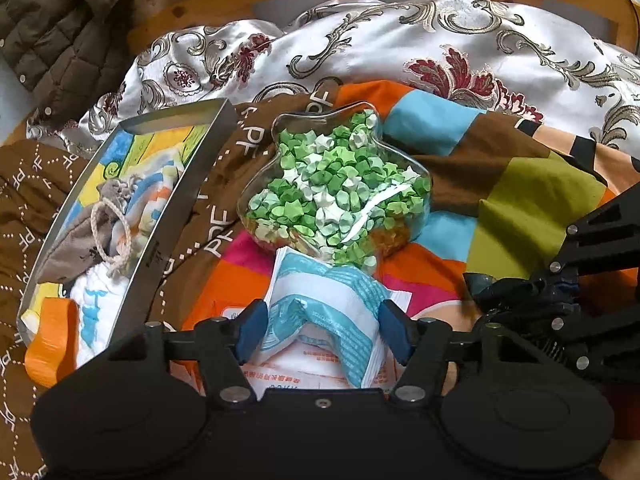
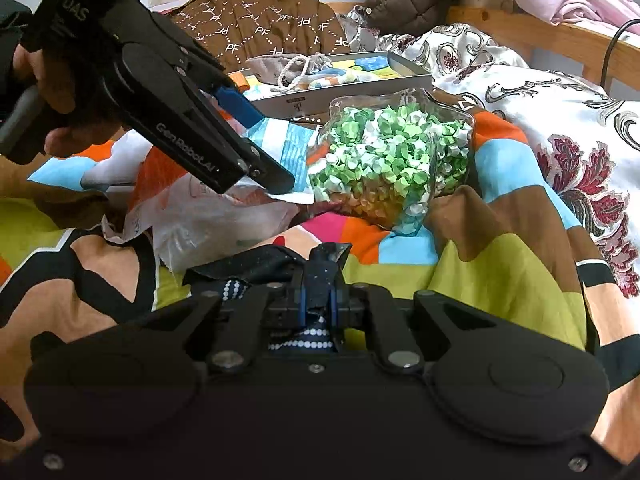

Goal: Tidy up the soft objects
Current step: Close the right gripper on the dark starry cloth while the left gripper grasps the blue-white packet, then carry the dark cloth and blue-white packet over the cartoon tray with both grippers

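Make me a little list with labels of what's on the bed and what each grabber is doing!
left gripper: jaws either side of the blue-and-white packet, pads at its edges
right gripper: shut on a dark dotted cloth
clear container: full of green and white paper stars, just behind the packet
metal box: holds a drawstring pouch
underneath: colourful patchwork blanket

The bedspread (image 1: 460, 40) is a glossy satin cloth with woven raised patterns. The patchwork blanket (image 1: 532, 200) under it looks like matt soft cotton. The box (image 1: 176, 216) has smooth grey metal walls with a dull shine. The clear container (image 1: 336, 184) is glossy plastic, full of small folded paper stars. The packet (image 1: 332, 312) is thin crinkled plastic film. The bed frame (image 2: 540, 36) is smooth varnished wood. The jacket (image 1: 52, 20) is matt quilted cloth
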Motion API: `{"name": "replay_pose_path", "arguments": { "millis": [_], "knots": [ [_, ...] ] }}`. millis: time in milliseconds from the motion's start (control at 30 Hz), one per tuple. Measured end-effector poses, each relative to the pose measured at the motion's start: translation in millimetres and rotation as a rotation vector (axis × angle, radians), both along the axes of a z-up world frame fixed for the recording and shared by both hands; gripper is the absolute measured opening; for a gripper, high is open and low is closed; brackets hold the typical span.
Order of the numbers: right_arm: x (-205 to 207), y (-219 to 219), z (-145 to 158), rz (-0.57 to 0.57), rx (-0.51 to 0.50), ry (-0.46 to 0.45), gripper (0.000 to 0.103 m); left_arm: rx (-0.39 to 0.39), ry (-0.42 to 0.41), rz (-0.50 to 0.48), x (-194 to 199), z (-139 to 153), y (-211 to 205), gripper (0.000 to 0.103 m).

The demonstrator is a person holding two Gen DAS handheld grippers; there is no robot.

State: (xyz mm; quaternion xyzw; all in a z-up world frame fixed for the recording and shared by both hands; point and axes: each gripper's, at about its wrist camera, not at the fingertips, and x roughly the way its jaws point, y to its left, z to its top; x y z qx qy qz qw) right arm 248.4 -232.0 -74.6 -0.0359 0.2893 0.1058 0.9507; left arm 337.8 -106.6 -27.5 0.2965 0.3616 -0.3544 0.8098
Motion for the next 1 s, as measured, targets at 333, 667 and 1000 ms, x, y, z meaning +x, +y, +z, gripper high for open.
{"name": "replay_pose_path", "arguments": {
  "millis": [333,667,1000],
  "knots": [
    [-7.2,0.8,7.3,-0.015,0.016,-0.058,0.004,-0.028,0.004,-0.009,-10.4,4.2,0.9,0.040],
    [-7.9,3.2,20.6,-0.052,0.007,-0.149,0.003,-0.148,-0.019,0.010,-24.1,22.5,18.9,0.035],
    [-2.9,16.3,50.9,-0.083,-0.025,-0.293,0.003,-0.284,-0.078,0.109,-10.4,45.4,54.1,0.035]
  ]
}}
